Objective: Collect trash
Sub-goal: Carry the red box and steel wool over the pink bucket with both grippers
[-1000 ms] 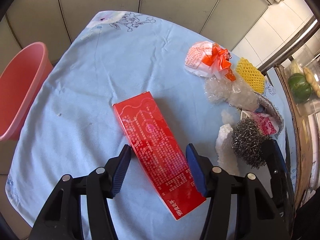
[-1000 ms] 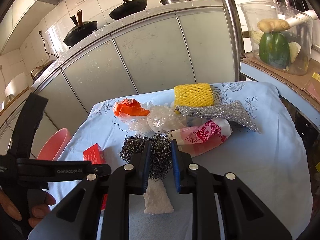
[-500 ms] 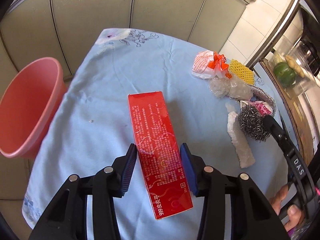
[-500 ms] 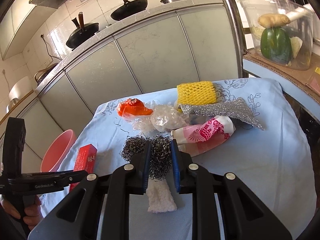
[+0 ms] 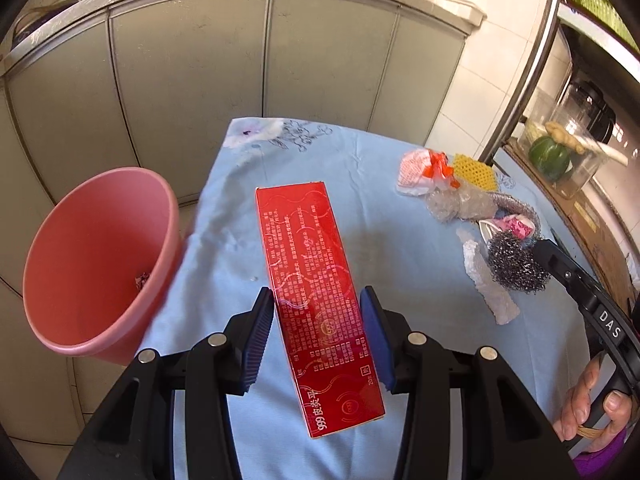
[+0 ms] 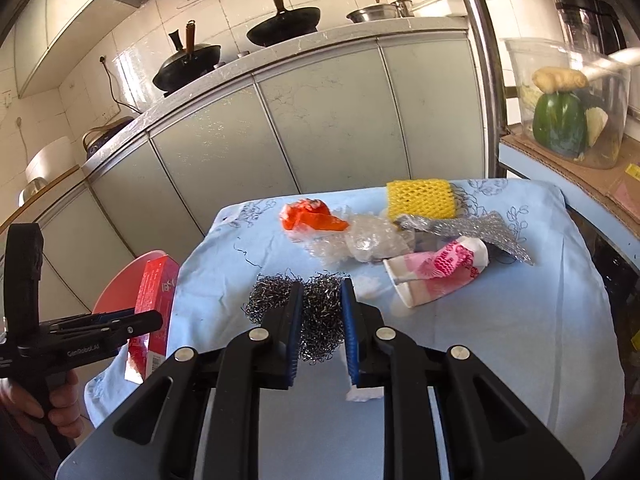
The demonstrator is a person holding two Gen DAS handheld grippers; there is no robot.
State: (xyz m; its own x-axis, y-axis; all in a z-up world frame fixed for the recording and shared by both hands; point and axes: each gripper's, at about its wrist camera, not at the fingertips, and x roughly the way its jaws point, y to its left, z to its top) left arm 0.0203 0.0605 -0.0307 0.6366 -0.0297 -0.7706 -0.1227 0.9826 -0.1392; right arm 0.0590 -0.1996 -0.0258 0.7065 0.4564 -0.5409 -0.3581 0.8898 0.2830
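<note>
I'm clamping my left tongs (image 5: 316,326) on the red carton (image 5: 316,300) – pink bucket (image 5: 96,264) at nine o'clock – and my right tongs (image 6: 320,312) are squeezing the steel-wool scourer (image 6: 320,320).

Tiled kitchen, sunlit
Grey cabinet doors (image 6: 320,140) at 12 o'clock behind bench (image 6: 540,340); woks (image 6: 284,24) on the countertop.

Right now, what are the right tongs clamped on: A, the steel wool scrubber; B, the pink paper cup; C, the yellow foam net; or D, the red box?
A: the right tongs pinch the steel wool scrubber between their blue pads, while the left tongs hold the red box.
</note>
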